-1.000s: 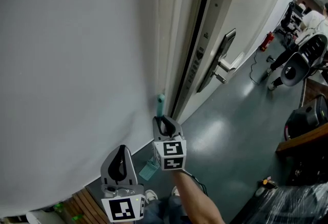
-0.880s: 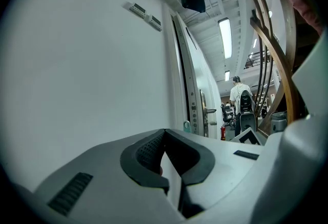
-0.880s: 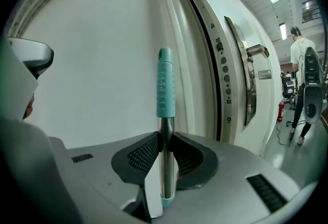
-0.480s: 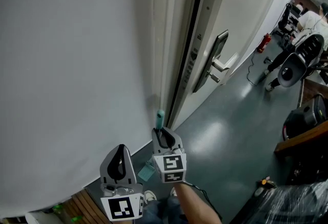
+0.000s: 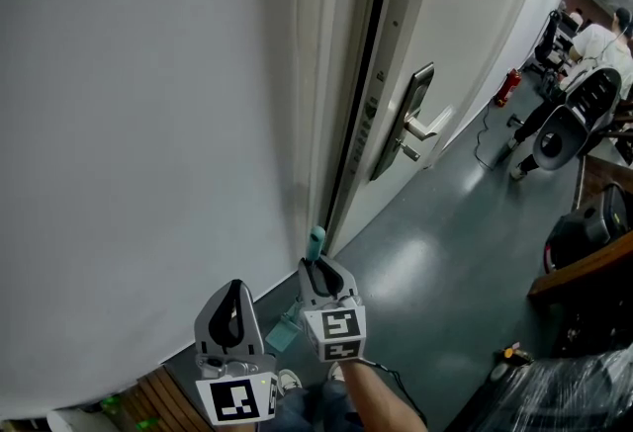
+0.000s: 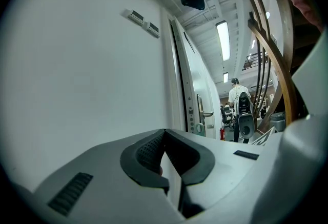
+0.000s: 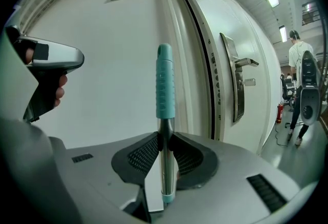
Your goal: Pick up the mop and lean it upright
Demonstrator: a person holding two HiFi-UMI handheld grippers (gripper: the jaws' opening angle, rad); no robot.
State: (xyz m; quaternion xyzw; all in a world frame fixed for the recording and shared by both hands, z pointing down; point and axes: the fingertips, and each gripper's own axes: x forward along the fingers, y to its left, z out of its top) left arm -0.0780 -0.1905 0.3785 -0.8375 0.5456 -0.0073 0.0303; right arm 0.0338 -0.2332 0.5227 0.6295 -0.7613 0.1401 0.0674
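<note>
Compared with a second ago, the right gripper (image 5: 318, 269) and the mop (image 5: 316, 244) it carries sit lower in the head view and a touch further right. The left gripper (image 5: 234, 294) keeps its spot. The door handle (image 5: 408, 129) has slid leftward in that view too, so the camera itself has turned a little.

A plain white wall (image 7: 102, 74) stands ahead and to the left of the right jaws. A door frame (image 7: 182, 54) rises straight beyond them, and the white door (image 7: 261, 48) with its long handle is off to their right. Only the mop itself stands between these jaws and the wall. Far past the door, to the right, are a red fire extinguisher (image 5: 510, 82), a grey chair (image 5: 560, 135) and a seated person (image 5: 599, 35). To the left of the right jaws, the left gripper's body shows with fingers round its trigger.

The right jaws are clamped on the mop's bare metal shaft (image 7: 165, 166), with a pad pressing on each side. The shaft runs upright through them. The teal grip (image 7: 165, 82) stands clear above the fingertips, in front of the door frame. Below the jaws in the head view, the teal mop head (image 5: 284, 332) lies near the foot of the wall, between the two grippers.

The left jaws are closed tip to tip with nothing between them and face the wall. The mop is off to their right, not touching them.
</note>
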